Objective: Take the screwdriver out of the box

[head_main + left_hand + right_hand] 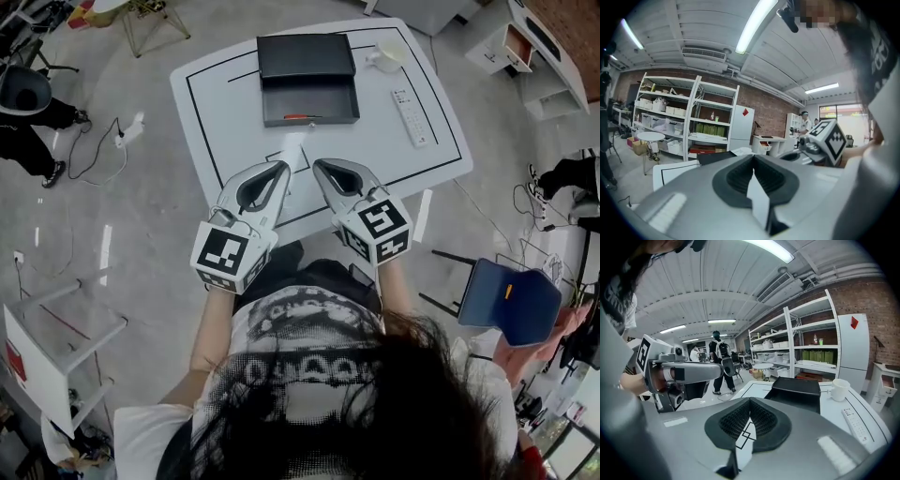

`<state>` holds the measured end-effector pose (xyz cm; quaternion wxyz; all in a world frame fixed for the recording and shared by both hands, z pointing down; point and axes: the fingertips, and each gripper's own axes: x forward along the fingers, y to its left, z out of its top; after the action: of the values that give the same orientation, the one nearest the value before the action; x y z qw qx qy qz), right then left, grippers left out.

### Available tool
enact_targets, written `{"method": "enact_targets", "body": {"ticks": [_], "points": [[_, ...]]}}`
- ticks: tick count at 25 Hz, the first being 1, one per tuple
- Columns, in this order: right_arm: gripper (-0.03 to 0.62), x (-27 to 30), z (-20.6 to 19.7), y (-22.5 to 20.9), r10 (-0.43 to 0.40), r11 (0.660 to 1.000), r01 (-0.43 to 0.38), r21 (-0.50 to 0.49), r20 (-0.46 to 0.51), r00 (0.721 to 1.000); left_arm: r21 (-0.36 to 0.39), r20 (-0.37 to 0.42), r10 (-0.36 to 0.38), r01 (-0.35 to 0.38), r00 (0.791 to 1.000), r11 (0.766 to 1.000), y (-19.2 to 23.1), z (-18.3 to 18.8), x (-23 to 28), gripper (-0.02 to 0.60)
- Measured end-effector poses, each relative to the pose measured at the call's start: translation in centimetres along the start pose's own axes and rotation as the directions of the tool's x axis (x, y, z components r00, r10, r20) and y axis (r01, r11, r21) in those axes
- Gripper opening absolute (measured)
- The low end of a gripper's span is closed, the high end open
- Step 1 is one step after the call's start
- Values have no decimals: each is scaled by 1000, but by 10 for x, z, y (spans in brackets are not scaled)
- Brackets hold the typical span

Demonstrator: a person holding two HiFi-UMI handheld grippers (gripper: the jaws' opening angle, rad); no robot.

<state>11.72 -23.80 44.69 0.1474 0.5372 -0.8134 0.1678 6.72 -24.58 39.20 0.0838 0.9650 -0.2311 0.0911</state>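
Note:
A black box (308, 80) stands open at the far side of the white table (225, 112), its lid laid back. Inside the tray lies a screwdriver (303, 116) with a red handle. My left gripper (284, 166) and right gripper (317, 165) hover side by side over the table's near edge, both pointing toward the box and well short of it. The left gripper (753, 157) has its jaws together with nothing between them. The right gripper (750, 400) is likewise shut and empty, with the box (797, 390) ahead of it. The screwdriver is hidden in both gripper views.
A white mug (386, 56) and a remote control (410, 117) lie to the right of the box. A black line frames the tabletop. Beside the table are a blue chair (516, 300), a white rack (47, 352) and a floor cable (103, 150).

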Motion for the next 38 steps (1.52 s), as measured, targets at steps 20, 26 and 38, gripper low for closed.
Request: {"method": "enact_targets", "body": {"ticks": [20,26,38], "points": [[6,96,11,-83,188,963,-218,-158,-188,964,-47,-7,64,-64,998,997,29,-5,10,0],[30,148,-5,-114,303,883,-407,-235,-378,875,-70,-10,161,-162,987,984,50,0,20,0],[83,178,-94,-139,408,538,-832,-135,-822,397,-110,-73,358,-364,931,925,77,-15,23,0]]}}
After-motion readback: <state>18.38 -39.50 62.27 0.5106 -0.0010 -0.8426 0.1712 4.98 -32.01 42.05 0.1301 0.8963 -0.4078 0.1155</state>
